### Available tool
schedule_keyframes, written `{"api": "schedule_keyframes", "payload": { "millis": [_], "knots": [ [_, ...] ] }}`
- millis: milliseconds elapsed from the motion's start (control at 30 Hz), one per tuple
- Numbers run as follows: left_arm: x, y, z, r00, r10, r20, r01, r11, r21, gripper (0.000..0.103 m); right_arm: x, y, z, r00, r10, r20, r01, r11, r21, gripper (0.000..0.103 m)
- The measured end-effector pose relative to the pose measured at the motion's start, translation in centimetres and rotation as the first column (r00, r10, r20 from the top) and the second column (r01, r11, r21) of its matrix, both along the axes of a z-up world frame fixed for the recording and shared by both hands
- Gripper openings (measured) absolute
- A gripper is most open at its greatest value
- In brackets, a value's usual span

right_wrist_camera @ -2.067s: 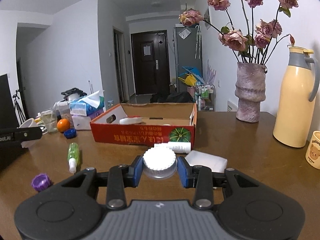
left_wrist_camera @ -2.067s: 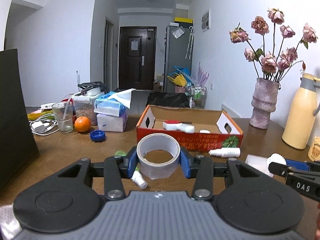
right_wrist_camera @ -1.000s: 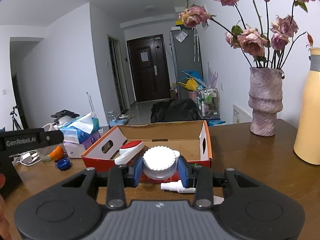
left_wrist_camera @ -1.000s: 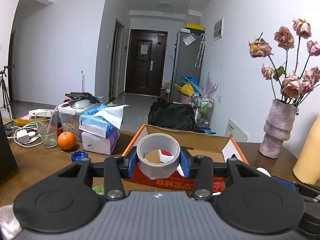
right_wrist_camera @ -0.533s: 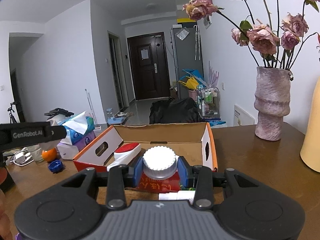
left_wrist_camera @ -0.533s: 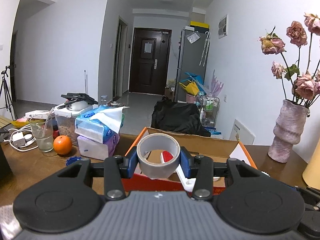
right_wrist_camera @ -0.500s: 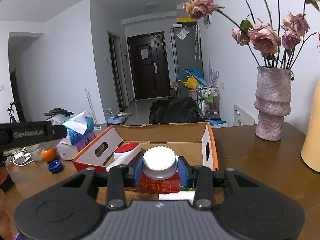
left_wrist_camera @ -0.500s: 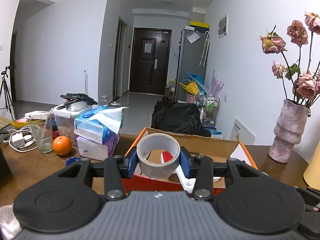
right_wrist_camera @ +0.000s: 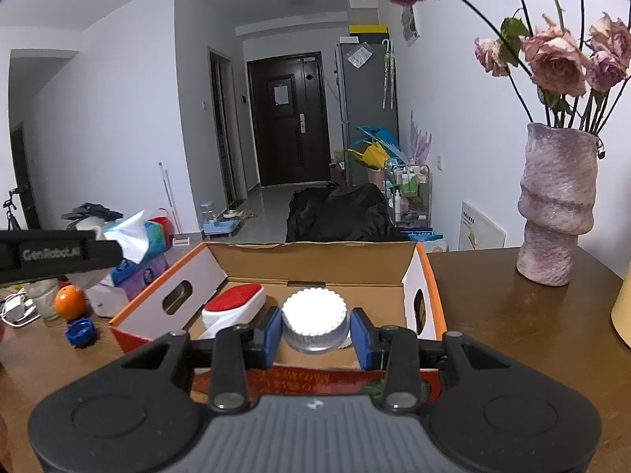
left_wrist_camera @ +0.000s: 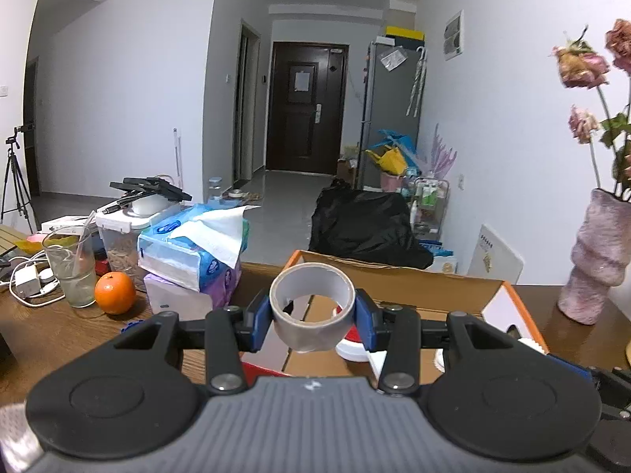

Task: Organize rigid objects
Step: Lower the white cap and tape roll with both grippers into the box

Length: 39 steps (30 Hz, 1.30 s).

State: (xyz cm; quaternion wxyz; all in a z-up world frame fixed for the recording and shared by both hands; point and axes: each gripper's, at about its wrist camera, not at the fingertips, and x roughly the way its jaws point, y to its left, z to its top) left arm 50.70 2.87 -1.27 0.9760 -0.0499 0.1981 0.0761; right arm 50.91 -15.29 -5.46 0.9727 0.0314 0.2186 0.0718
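Both my grippers loaded, held over the cardboard box (right_wrist_camera: 410, 272).

My left gripper (left_wrist_camera: 312, 317) pinches a roll of grey tape (left_wrist_camera: 312, 307) between its blue fingers (left_wrist_camera: 258, 319), ring upright, above the box's near-left corner. My right gripper (right_wrist_camera: 315, 331) pinches a white ribbed cap (right_wrist_camera: 314, 325) above the box's near edge. Inside the box, left of the cap, lies a white piece with a red top (right_wrist_camera: 232, 307). On the table (right_wrist_camera: 512, 315) left of the box: an orange (left_wrist_camera: 115, 292), tissue packs (left_wrist_camera: 189, 252). Right of it: a vase (right_wrist_camera: 556, 205).

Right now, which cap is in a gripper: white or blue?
The white ridged cap, clamped in the right gripper over the cardboard box. The blue cap lies on the table.
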Motion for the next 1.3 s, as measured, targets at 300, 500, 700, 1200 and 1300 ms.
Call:
{"api": "schedule_keyframes", "payload": {
  "millis": [300, 500, 700, 1200, 1300],
  "knots": [
    [2.9, 0.3, -0.4, 1.000, 0.011, -0.011, -0.011, 1.000, 0.012, 0.044, 3.2, 0.2, -0.5, 1.000, -0.008, -0.017, 0.008, 1.000, -0.007, 0.037],
    [4.8, 0.4, -0.6, 1.000, 0.011, -0.021, -0.011, 1.000, 0.021, 0.044, 4.8, 0.7, -0.6, 1.000, 0.002, -0.026, -0.002, 1.000, -0.014, 0.037],
    [6.4, 1.0, -0.8, 1.000, 0.010, -0.029, -0.009, 1.000, 0.025, 0.044, 6.5, 1.2, -1.0, 0.999, 0.010, -0.046, -0.011, 1.000, -0.027, 0.037],
    [8.8, 1.2, -2.0, 0.998, -0.006, -0.068, 0.008, 0.999, 0.035, 0.044, 7.9, 1.8, -1.7, 0.998, 0.014, -0.060, -0.017, 0.999, -0.047, 0.037],
    [9.4, 1.0, -2.4, 0.997, -0.008, -0.081, 0.011, 0.999, 0.041, 0.044, 8.3, 1.9, -1.8, 0.998, 0.020, -0.061, -0.023, 0.999, -0.046, 0.037]
  ]
}}
